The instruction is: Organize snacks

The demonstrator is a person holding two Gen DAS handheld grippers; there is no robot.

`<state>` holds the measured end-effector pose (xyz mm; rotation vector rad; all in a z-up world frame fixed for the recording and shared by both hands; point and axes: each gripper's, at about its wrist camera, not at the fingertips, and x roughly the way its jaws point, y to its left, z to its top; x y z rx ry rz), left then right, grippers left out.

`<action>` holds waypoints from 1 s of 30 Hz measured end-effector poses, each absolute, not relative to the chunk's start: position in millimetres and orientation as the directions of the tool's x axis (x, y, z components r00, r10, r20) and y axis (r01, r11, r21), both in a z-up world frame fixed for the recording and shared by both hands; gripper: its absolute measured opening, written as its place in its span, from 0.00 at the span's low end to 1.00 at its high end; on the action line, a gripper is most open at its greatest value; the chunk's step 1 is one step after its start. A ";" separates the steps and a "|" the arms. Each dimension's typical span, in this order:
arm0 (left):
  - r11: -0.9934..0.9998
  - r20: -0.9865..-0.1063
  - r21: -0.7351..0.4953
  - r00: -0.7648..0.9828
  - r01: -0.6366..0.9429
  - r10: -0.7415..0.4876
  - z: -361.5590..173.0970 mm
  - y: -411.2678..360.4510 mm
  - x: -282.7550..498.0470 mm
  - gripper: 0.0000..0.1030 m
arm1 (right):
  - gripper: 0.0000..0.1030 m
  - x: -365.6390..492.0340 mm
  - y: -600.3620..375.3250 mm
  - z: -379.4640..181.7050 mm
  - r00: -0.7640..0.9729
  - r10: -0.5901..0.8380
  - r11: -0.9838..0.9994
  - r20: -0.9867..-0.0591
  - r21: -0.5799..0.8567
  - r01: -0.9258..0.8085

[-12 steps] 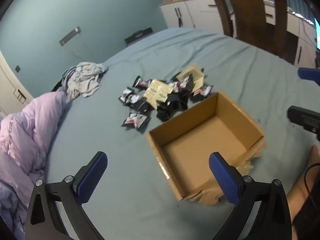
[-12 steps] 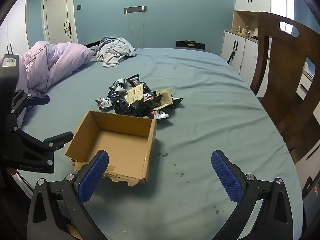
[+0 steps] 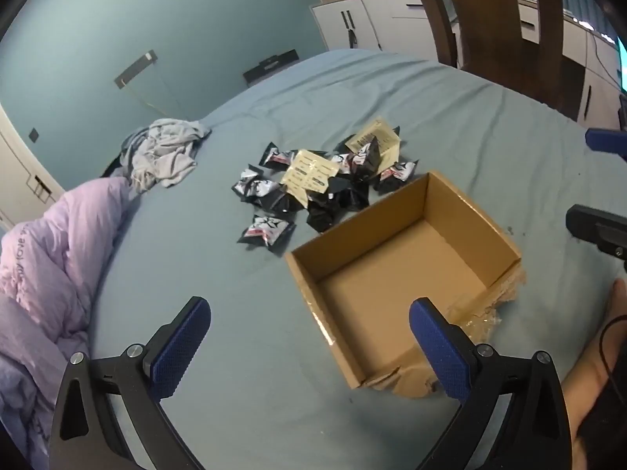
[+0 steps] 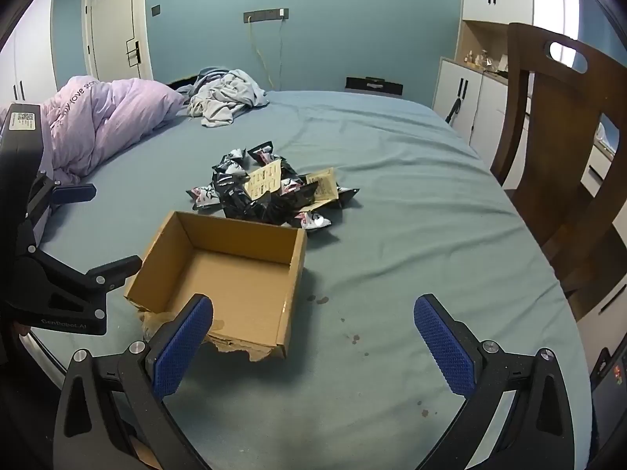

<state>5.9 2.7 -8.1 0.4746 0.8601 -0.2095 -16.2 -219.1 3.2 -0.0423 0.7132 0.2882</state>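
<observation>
Both wrist views look down across the bed, sharing the cardboard box and snack pile.

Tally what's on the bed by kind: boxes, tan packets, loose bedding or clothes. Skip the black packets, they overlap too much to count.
cardboard box: 1
tan packets: 2
purple duvet: 1
grey clothes heap: 1
Total: 5

place: home bedroom | bed with blue-grey sheet fills view | lilac duvet at 10 o'clock | crumpled grey clothes at 11 | white wardrobe cabinets at 2 | wooden chair at 3 | white door at 10
</observation>
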 end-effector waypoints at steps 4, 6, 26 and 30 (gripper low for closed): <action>0.871 -0.754 0.337 0.656 0.357 0.023 -7.6 1.8 2.5 1.00 | 1.00 -17.4 -216.7 2.3 0.713 0.250 0.957 -0.655 0.056 -0.284; 0.872 -0.758 0.330 0.652 0.362 0.016 -8.4 1.7 3.1 1.00 | 1.00 -16.6 -215.2 1.1 0.707 0.253 0.956 -0.661 0.056 -0.289; 0.883 -0.793 0.277 0.609 0.378 -0.013 -15.0 4.7 6.2 1.00 | 1.00 -10.8 -207.3 -3.5 0.670 0.271 0.945 -0.691 0.060 -0.321; 0.883 -0.798 0.274 0.602 0.381 -0.013 -16.7 4.4 7.1 1.00 | 1.00 -9.5 -208.2 -4.6 0.660 0.277 0.946 -0.699 0.077 -0.316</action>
